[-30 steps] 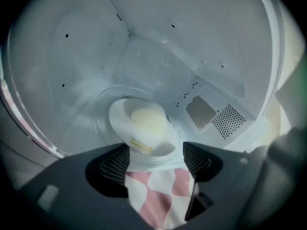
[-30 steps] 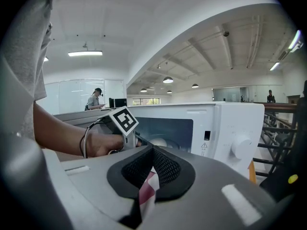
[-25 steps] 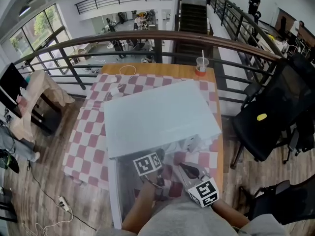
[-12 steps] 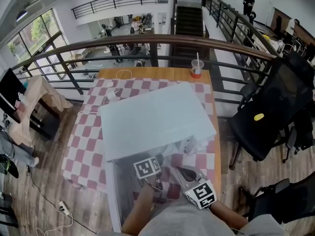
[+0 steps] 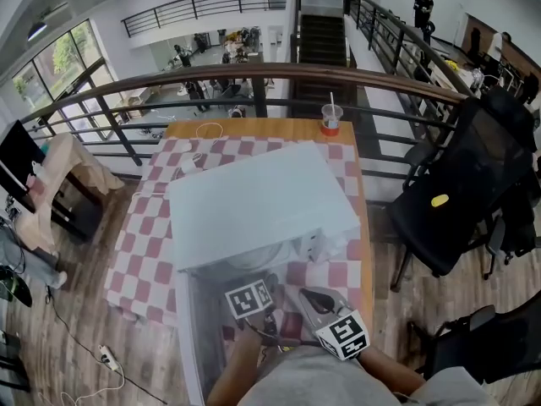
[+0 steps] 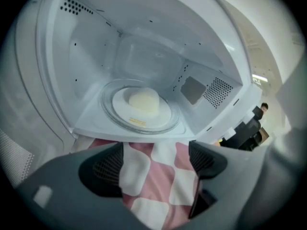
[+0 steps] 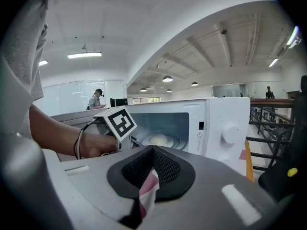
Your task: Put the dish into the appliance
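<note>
The white microwave (image 5: 254, 201) sits in the middle of the counter (image 5: 254, 128) on a red-and-white checked cloth (image 5: 139, 244). Its door (image 5: 199, 328) is swung open toward the person at about 7 o'clock from the oven body.

The dish (image 6: 142, 104), a white plate with a pale yellow mound on it, is inside the oven. It lies flat in the centre of the glass turntable (image 6: 108, 104).

The left claw (image 6: 154, 162) is just outside the oven mouth, at 6 o'clock from the dish and angled down toward it. Its jaws have just been opening and now stand wide apart. Nothing is gripped between them; only the checked cloth shows through the gap.

The right claw (image 7: 152, 151) is at about 4 o'clock from the left one in the head view. Its pads meet at the tips and it holds nothing. A sliver of cloth shows through the slit lower down. From its own view it faces the oven front, with the marker cube (image 7: 120, 122) of the left claw and the hand (image 7: 96, 145) holding it at 10 o'clock. The control knob (image 7: 230, 133) is at 2 o'clock.

A plastic cup (image 5: 330, 118) with a straw stands at the far edge of the counter, at 1 o'clock from the microwave. A black chair (image 5: 456, 193) is off the counter at 3 o'clock. A railing (image 5: 254, 73) runs behind the counter at 12 o'clock.
</note>
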`<state>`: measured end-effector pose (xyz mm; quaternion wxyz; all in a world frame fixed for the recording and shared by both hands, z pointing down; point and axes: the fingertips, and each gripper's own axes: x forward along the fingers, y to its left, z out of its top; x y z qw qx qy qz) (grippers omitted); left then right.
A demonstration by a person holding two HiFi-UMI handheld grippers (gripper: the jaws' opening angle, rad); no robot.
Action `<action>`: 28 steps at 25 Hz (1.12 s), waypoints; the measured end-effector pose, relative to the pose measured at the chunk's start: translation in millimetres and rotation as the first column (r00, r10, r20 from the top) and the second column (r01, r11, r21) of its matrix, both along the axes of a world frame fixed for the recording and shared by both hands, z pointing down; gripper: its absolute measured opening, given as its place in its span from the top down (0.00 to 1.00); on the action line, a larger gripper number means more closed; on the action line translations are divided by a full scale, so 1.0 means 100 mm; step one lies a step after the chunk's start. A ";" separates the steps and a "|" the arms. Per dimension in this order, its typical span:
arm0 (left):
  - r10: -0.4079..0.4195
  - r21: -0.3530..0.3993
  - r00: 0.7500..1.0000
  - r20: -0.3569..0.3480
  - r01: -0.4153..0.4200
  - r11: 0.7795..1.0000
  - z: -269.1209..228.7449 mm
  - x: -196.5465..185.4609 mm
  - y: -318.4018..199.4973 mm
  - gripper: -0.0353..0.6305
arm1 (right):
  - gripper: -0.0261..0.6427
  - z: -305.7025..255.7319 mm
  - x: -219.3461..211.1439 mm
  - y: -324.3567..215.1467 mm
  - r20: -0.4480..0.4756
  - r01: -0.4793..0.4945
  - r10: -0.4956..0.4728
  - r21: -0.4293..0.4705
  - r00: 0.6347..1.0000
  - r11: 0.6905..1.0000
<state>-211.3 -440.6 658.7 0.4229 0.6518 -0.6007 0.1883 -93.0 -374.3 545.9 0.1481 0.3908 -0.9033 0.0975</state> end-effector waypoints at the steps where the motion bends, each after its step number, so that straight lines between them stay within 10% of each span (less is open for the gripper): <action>1: 0.008 0.017 1.000 0.017 -0.008 1.000 -0.04 0.02 0.04 0.30 | 0.96 -0.01 0.02 0.03 0.001 0.003 -0.003 0.002 1.000 1.000; 28: -0.012 0.474 0.964 0.266 -0.120 0.872 -1.26 1.18 2.43 0.93 | 0.96 -0.28 1.04 1.99 0.052 0.059 -0.063 0.081 0.997 0.995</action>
